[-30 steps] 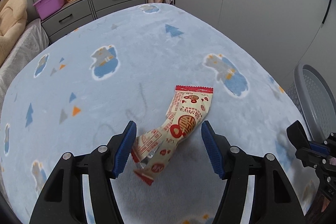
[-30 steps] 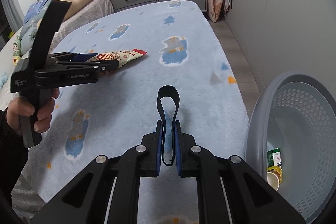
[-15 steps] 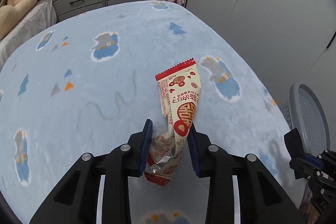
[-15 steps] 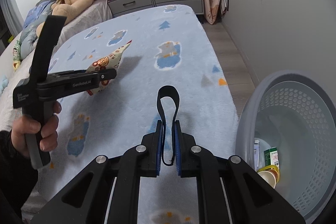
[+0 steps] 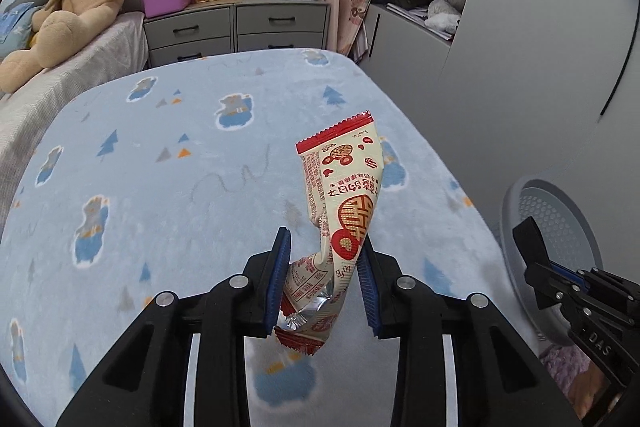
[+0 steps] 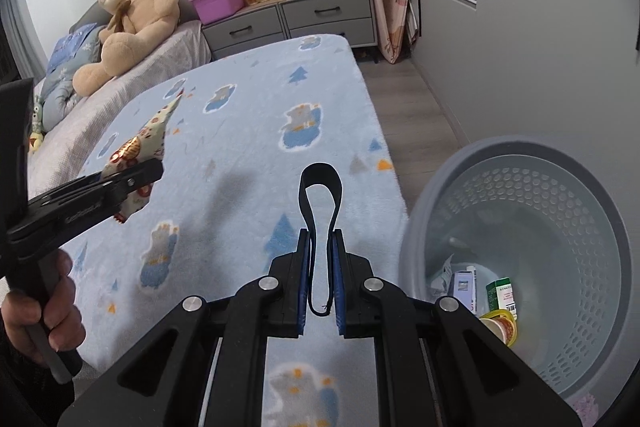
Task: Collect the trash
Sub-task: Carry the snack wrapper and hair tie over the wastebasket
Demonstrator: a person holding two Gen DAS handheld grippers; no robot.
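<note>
My left fingers [image 5: 324, 283] grip wrapper [image 5: 344, 195]; right fingers [image 6: 320, 279] clamp black strap [image 6: 320, 187]; basket [image 6: 424, 227] at three o'clock.

Left wrist view: looks steeply down along its own fingers onto the blue blanket [image 5: 168, 163], close above it, facing the grey dresser [image 5: 240, 27]. Right wrist view: same downward tilt, set further right of the dresser line, beside the basket [image 6: 420, 227]. Shared: blanket, dresser, teddy bear [image 6: 132, 15], basket; each view catches the other gripper.
</note>
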